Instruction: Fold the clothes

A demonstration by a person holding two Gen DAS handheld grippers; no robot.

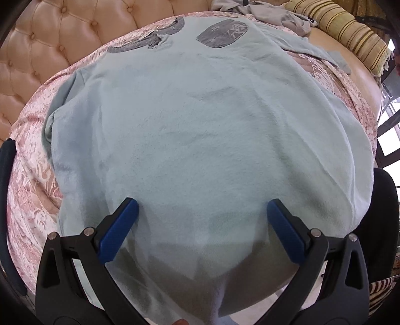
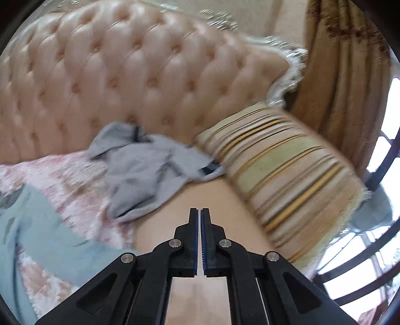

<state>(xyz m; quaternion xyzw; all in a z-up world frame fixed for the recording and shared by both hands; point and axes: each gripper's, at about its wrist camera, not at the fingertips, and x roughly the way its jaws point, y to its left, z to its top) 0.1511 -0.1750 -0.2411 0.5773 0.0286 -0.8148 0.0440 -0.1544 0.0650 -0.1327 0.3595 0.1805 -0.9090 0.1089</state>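
A pale blue sweatshirt (image 1: 200, 130) lies spread flat on a pink patterned cover (image 1: 32, 180) on the sofa, grey patches (image 1: 222, 33) near its far end. My left gripper (image 1: 202, 212) hovers over its near hem, blue pads wide apart, open, nothing between them. In the right wrist view my right gripper (image 2: 199, 212) is shut with nothing held, over the bare tan seat (image 2: 200, 195). The sweatshirt's edge (image 2: 35, 225) shows at the lower left there. A crumpled grey garment (image 2: 142, 165) lies ahead and to the left of the right gripper.
The tufted peach sofa back (image 2: 125, 75) rises behind. A striped gold cushion (image 2: 282, 175) lies at the right, with a brown curtain (image 2: 345, 75) and dark metal railing (image 2: 375, 250) beyond. The grey garment (image 1: 265, 12) also lies beyond the sweatshirt's far end. The right wrist view is blurred.
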